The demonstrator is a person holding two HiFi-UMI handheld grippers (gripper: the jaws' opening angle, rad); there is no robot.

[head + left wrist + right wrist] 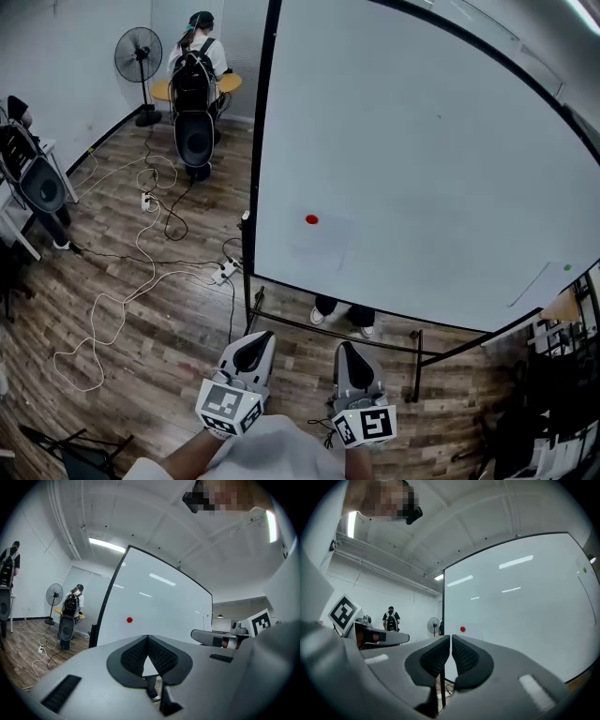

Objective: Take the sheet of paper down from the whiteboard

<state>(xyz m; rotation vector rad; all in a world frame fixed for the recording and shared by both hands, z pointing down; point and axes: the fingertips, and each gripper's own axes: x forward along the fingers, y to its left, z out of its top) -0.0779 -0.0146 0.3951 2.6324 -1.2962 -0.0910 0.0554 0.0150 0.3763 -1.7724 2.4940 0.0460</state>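
Hanging sheet (323, 242), beyond left tool (257, 339), right tool (347, 348)

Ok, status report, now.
Left hand-held gripper shut, empty; right hand-held gripper same. Sheet of paper on whiteboard under red magnet, untouched. Nothing blocking.

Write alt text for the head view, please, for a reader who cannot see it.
A large whiteboard carries a sheet of paper pinned by a red magnet. Below it, the left gripper and right gripper, both shut and empty, point toward the board without touching it.
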